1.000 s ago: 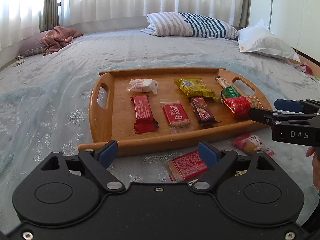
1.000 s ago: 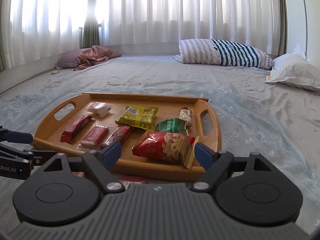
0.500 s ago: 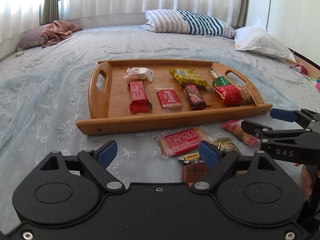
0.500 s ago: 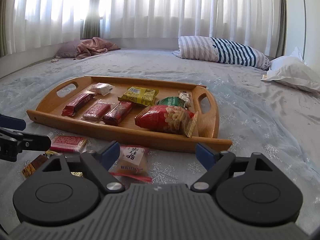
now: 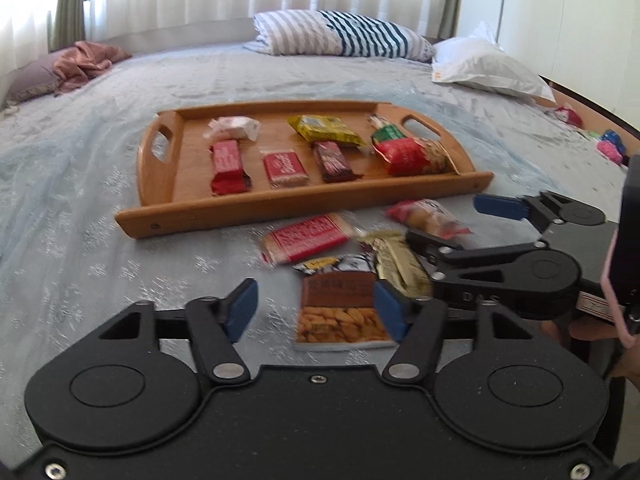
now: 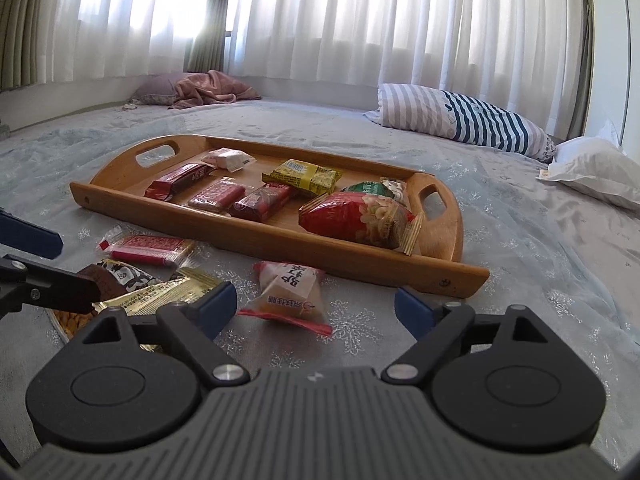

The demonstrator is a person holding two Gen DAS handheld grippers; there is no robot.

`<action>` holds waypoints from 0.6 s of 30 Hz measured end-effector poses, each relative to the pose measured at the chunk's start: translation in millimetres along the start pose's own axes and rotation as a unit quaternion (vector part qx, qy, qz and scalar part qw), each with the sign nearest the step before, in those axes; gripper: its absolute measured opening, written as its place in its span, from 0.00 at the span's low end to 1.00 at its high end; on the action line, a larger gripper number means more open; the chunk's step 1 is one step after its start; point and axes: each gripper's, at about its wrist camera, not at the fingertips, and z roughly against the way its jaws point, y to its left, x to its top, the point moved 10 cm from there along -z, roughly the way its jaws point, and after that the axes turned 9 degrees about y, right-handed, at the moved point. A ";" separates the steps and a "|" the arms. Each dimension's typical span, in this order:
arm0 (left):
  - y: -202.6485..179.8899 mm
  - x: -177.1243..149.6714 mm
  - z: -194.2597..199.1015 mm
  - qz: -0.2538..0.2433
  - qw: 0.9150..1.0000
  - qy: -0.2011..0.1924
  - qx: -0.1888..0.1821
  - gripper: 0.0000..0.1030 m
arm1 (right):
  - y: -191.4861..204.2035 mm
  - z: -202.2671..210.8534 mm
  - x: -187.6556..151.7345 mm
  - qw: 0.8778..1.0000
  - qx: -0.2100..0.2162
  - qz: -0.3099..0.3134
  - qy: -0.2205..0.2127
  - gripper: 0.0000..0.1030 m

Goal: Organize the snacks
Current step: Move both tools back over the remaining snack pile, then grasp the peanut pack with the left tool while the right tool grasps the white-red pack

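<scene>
Striped pillow (image 5: pixel 340 36), white pillow (image 5: pixel 488 66), pink blanket (image 6: pixel 212 88), curtains (image 6: pixel 360 20).

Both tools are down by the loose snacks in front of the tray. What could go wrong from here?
1. The left tool, jaws just narrowed and empty, is beside the almond packet, which overlaps the gold wrapper; a grab may drag both.
2. The right tool works close by, so the two could collide.
3. The wooden tray looks crowded.

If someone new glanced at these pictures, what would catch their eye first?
Probably the wooden tray on the bed, its snacks laid out in rows. Next, the four loose packets on the bedspread in front of it, such as the brown nut packet between the left gripper's open fingers.
</scene>
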 end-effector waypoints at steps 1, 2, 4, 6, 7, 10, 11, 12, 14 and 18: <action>-2.2 -2.0 -1.7 0.001 1.000 0.005 -0.008 0.54 | 0.2 -0.4 -0.5 1.000 0.001 -0.001 0.001 0.91; -3.6 -3.1 -2.8 0.002 1.000 0.008 -0.013 0.53 | -0.5 -0.9 -1.3 1.000 0.004 -0.003 0.002 0.91; -7.0 -4.3 -4.9 0.000 1.000 0.012 -0.018 0.52 | -2.2 -2.0 -1.3 1.000 0.011 -0.011 0.003 0.91; -9.9 -3.9 -6.2 -0.003 1.000 0.010 -0.019 0.51 | -4.1 -2.3 -2.2 1.000 0.017 -0.021 0.005 0.91; -10.7 -3.4 -7.2 -0.003 1.000 0.010 -0.019 0.50 | -5.0 -2.8 -2.8 0.999 0.019 -0.025 0.006 0.91; -12.7 -2.5 -11.1 -0.004 1.000 0.011 -0.020 0.49 | -5.9 -3.7 -4.0 0.999 0.024 -0.029 0.007 0.91; -13.0 -2.2 -12.2 -0.005 1.000 0.010 -0.018 0.49 | -5.8 -3.9 -4.2 0.999 0.025 -0.029 0.007 0.91; -13.2 -2.1 -12.8 -0.006 1.000 0.009 -0.016 0.48 | -5.8 -4.1 -4.5 0.999 0.025 -0.029 0.007 0.91; -13.6 -1.4 -15.0 -0.009 1.000 0.007 -0.012 0.47 | -5.6 -4.9 -4.5 0.999 0.026 -0.030 0.007 0.91; -13.7 -1.2 -15.8 -0.009 1.000 0.005 -0.010 0.45 | -5.5 -5.3 -4.5 0.999 0.027 -0.030 0.006 0.91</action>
